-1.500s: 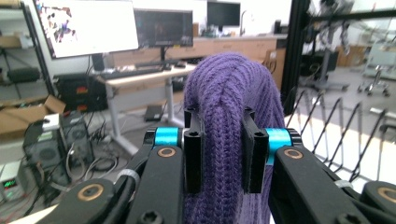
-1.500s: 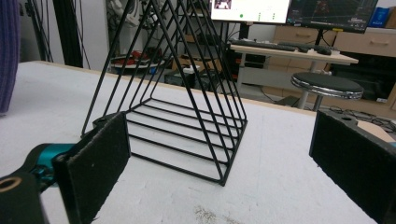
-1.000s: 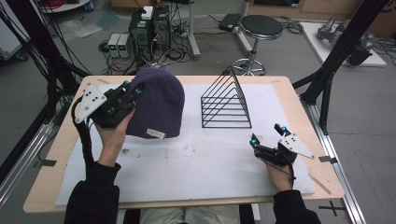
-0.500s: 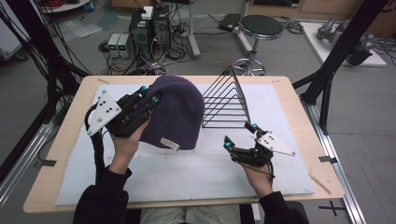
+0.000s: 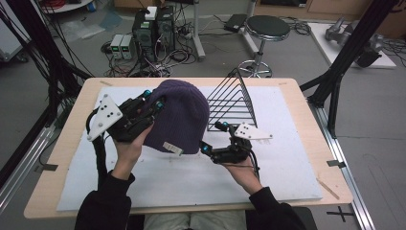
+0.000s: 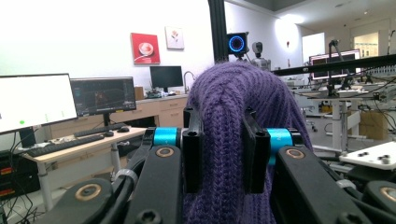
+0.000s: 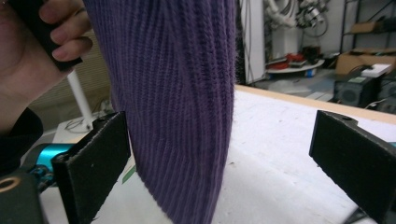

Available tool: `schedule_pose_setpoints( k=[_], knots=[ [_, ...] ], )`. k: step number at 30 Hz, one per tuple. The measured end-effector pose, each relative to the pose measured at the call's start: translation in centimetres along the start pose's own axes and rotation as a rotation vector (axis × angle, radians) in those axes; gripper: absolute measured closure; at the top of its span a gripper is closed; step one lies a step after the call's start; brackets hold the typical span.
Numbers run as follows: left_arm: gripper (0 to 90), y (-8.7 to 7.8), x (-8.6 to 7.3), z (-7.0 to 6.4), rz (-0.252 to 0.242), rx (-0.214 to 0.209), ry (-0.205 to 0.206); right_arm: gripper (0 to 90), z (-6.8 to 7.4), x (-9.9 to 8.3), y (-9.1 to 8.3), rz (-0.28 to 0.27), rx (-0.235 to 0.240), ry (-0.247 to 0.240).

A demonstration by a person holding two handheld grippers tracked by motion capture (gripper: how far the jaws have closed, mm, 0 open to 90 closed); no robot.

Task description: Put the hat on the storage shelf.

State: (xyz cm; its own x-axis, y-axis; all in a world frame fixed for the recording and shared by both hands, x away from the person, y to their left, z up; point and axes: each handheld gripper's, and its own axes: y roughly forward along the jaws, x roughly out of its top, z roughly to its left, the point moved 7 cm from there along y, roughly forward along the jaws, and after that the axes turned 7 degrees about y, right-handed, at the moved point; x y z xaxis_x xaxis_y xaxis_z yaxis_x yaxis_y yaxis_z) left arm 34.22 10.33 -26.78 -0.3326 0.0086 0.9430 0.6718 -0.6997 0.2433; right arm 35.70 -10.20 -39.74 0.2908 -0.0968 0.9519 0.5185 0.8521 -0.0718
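High view shows your left gripper (image 5: 152, 102) clamped on a fold of the purple beanie (image 5: 178, 117), holding it up over the white mat (image 5: 287, 163), left of the wire rack (image 5: 232, 100). Your right gripper (image 5: 213, 137) sits just right of the beanie's lower edge, jaws spread wide, with the knit hanging between them nearer one jaw.

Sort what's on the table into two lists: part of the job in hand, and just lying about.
In the job:
purple knit beanie, lifted off the table
left claw, shut on the beanie
right claw, open around the beanie's lower edge

Lying about:
black wire rack
white mat
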Motion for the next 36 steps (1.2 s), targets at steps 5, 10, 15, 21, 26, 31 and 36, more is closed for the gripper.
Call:
schedule_pose_setpoints(
  k=[5, 10, 15, 21, 26, 31, 36],
  knots=[
    [74.2, 0.1, -0.1, -0.1, 0.002, -0.012, -0.001, 6.3, -0.1, 0.0, 1.3, 0.051, 0.057, 0.015],
    [74.2, 0.3, -0.3, -0.2, 0.004, -0.019, 0.005, 30.4, -0.3, 0.1, 2.2, 0.110, 0.104, 0.063],
    [74.2, 0.4, -0.8, -0.1, 0.013, -0.015, 0.005, 75.6, -0.2, 0.5, 1.6, 0.140, 0.130, 0.046],
    [74.3, 0.2, -0.9, 0.2, -0.011, -0.021, 0.037, 80.2, -0.5, 1.2, 0.9, 0.127, 0.134, 0.024],
    [74.3, 0.0, -0.8, 0.8, -0.008, -0.002, 0.052, 80.2, -0.9, 1.8, 0.9, 0.120, 0.124, 0.001],
    [74.4, 0.0, -0.9, 2.1, -0.028, 0.026, 0.031, 80.1, -1.3, 3.1, 2.1, 0.130, 0.120, -0.015],
    [74.5, 0.7, -1.3, 4.0, -0.049, 0.058, -0.016, 79.9, -2.5, 5.1, 3.1, 0.119, 0.096, -0.035]
  ],
)
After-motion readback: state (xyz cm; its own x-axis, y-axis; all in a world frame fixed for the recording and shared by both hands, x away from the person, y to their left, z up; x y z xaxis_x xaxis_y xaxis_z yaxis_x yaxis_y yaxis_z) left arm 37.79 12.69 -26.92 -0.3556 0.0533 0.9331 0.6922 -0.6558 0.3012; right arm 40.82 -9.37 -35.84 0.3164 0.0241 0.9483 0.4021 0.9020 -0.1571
